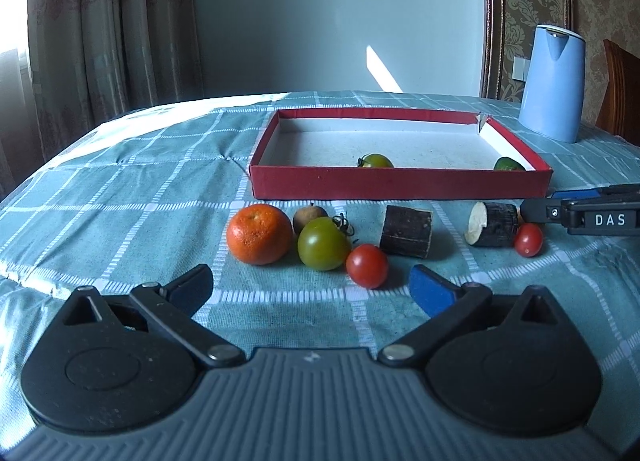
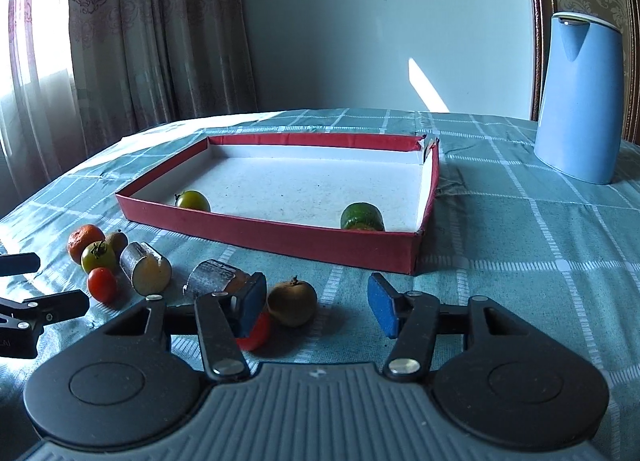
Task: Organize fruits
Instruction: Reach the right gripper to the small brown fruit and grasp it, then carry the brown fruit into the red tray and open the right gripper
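Note:
A shallow red box [image 1: 400,183] [image 2: 280,235] holds a green tomato [image 1: 375,160] [image 2: 193,200] and a green cucumber piece [image 1: 508,164] [image 2: 362,216]. In front of it lie an orange [image 1: 259,234] [image 2: 85,242], a green tomato [image 1: 323,244] [image 2: 98,257], a red tomato [image 1: 367,266] [image 2: 102,284], two dark cut pieces [image 1: 406,231] [image 1: 492,224], a second red tomato [image 1: 528,239] [image 2: 256,331] and brown fruits [image 1: 309,217] [image 2: 292,303]. My left gripper [image 1: 312,285] is open, just short of the red tomato. My right gripper [image 2: 318,301] is open around the brown fruit without touching it.
A blue jug [image 1: 552,83] [image 2: 580,101] stands at the back right on the checked teal tablecloth [image 1: 120,201]. Curtains hang at the left behind the table. A wooden chair back [image 1: 622,93] shows at the far right.

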Demonstrator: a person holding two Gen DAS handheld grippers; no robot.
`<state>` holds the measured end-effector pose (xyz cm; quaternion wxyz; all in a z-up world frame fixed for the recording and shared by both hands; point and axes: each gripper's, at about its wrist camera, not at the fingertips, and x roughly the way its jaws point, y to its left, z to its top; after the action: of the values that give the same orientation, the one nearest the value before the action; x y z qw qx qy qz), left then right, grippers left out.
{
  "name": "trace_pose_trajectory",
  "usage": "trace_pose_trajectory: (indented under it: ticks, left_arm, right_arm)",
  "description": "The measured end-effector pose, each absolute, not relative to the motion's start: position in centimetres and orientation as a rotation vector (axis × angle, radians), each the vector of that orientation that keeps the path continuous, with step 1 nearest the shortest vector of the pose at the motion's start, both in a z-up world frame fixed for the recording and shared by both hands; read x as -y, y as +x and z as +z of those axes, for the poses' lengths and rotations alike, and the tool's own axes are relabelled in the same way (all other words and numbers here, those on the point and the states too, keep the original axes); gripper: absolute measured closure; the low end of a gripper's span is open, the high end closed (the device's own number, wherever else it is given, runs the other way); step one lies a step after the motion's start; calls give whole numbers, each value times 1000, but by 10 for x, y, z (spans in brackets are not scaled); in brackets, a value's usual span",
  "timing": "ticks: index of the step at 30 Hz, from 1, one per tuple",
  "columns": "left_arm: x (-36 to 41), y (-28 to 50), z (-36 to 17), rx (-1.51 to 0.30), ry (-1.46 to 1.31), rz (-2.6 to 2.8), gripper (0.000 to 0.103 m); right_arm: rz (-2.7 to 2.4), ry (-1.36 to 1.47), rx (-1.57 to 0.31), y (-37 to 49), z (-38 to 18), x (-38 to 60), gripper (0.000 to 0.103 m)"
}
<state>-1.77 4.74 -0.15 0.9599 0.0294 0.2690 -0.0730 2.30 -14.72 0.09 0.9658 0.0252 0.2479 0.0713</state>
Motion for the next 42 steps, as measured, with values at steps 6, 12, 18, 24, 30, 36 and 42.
trace_pose_trajectory:
  ticks: [6,12,18,24,30,36,42]
  left_arm:
    - [-52,-13,-2,-572,30,-146,0]
    - [-54,-13,-3,-567,27,-148,0]
    - [-54,-15,-2,-561,23,-150,0]
    - [-54,-14,-3,-566,22,-153,0]
    - [-55,-11,-3,-576,15,-145,0]
    - [-57,-10,-4,-586,6,-141,0]
    - [-57,-9,-4,-593,-1,-137,0]
  right_arm:
    - [128,42,-535,27,-1,146,73]
    - [130,76,-547,28,-2,150,73]
    - [127,96,-541,27,-1,152,73]
    - [146,113,-413,34,30,145,73]
    - [90,-8,-391,70,34,126,73]
    - [55,-17,-428,89,15,129,73]
    - [66,-29,-424,87,11,127,74]
